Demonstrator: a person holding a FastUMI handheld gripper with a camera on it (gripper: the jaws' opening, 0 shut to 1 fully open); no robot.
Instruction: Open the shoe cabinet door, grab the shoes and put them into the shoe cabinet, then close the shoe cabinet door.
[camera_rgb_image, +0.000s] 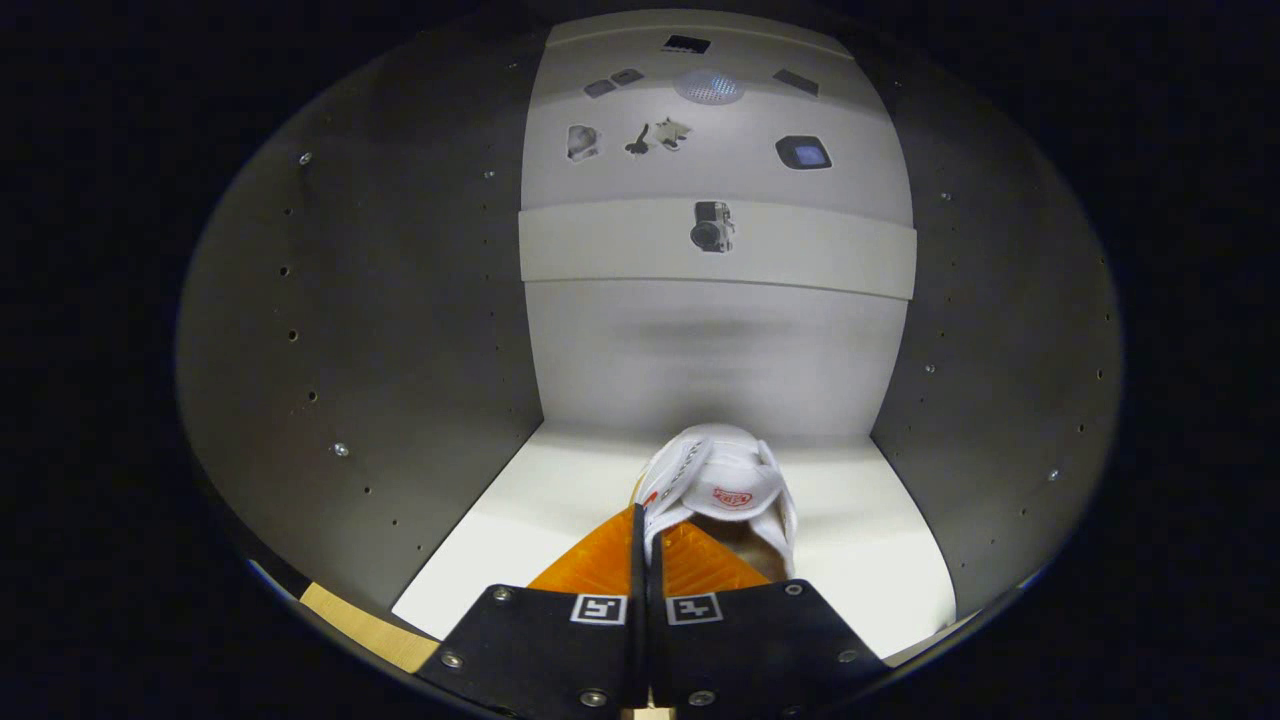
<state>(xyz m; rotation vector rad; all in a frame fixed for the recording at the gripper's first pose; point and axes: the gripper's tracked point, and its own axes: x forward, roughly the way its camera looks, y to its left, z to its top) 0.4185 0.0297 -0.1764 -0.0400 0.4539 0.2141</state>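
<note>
Reaching straight into the open shoe cabinet (420, 330), the gripper (647, 545) points toward the back wall and tips slightly down at the cabinet's white floor, its two black plates with their small square markers spread low in front of me. Its orange fingers (600, 560) are drawn almost fully together, with just a thin dark slit between them, and the edge of a white shoe (725, 485) is pinched in that slit. Both fingers look to be pressing on the shoe's collar, though the contact itself is partly hidden by the fingers.

That shoe sits inside the cabinet, just ahead of the fingertips and a little to their right, roughly midway between the two side walls and short of the back wall. It is white, soft-looking, with a strap or tongue folded over the top, a small red emblem on it and a line of dark lettering along one side; a bit of orange trim shows near the fingers. Whether its sole rests flat on the floor or is lifted slightly, I cannot tell.

Grey side panels with rows of small holes and a few screws rise on both sides, and a pale wooden edge (365, 625) shows at the cabinet's front left corner
</note>
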